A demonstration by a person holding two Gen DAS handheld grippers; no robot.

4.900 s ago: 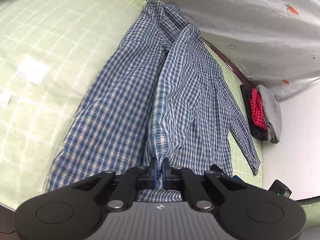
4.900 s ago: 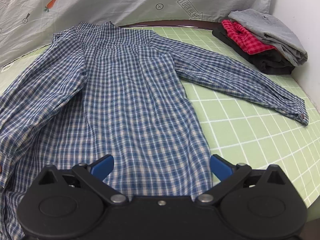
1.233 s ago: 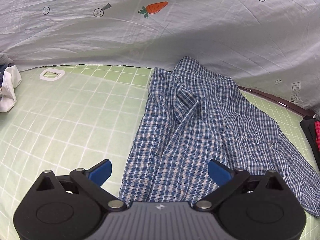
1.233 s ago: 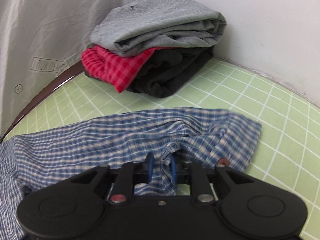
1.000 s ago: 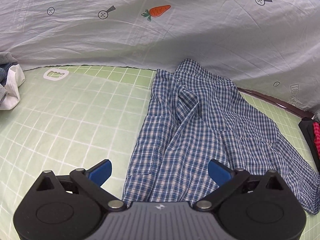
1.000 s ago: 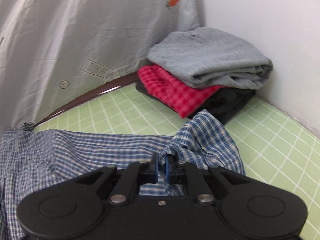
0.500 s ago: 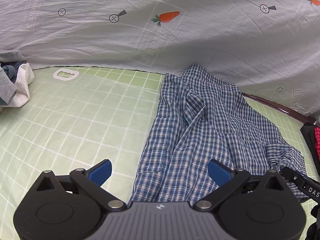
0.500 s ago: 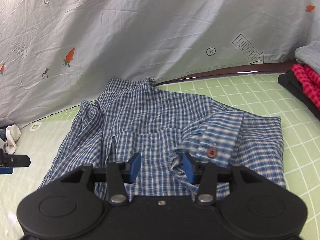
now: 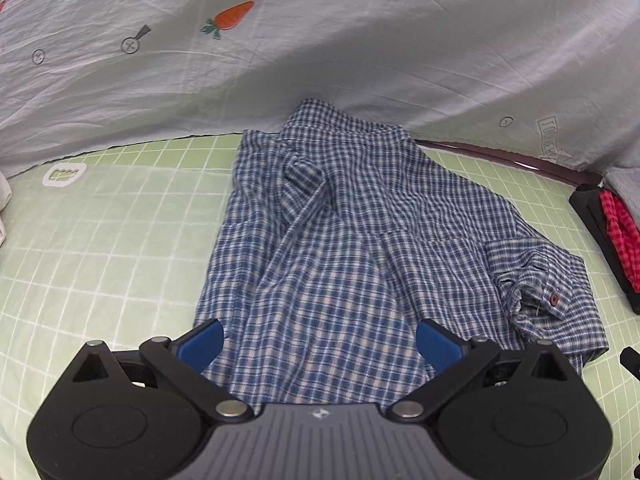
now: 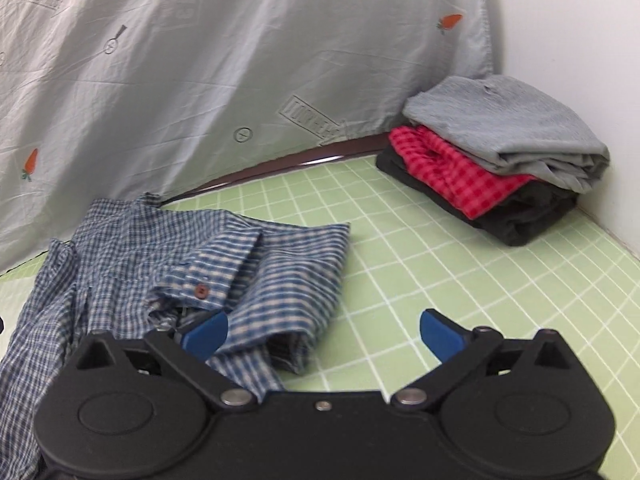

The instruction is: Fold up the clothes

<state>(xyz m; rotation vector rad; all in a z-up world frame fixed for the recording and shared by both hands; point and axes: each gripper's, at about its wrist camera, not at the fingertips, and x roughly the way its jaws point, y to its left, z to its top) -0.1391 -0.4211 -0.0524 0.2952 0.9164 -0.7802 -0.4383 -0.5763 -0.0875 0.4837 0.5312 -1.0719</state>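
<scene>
Gaping tongs: left gripper (image 9: 319, 345) has its jaws spread wide, gripping nothing; right gripper (image 10: 323, 332) has its jaws opening, also empty.
Shirt: blue checked shirt (image 9: 352, 240) lies on the green grid mat (image 9: 112, 240), directly ahead of the left tongs, left of the right tongs.
Cuff: buttoned cuff (image 10: 212, 280) rests folded on the shirt.
Beyond: folded clothes pile (image 10: 500, 160), carrot-print sheet (image 9: 320, 40).

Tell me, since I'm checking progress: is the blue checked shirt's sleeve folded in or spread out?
Folded in: the buttoned cuff lies on the blue checked shirt body.
</scene>
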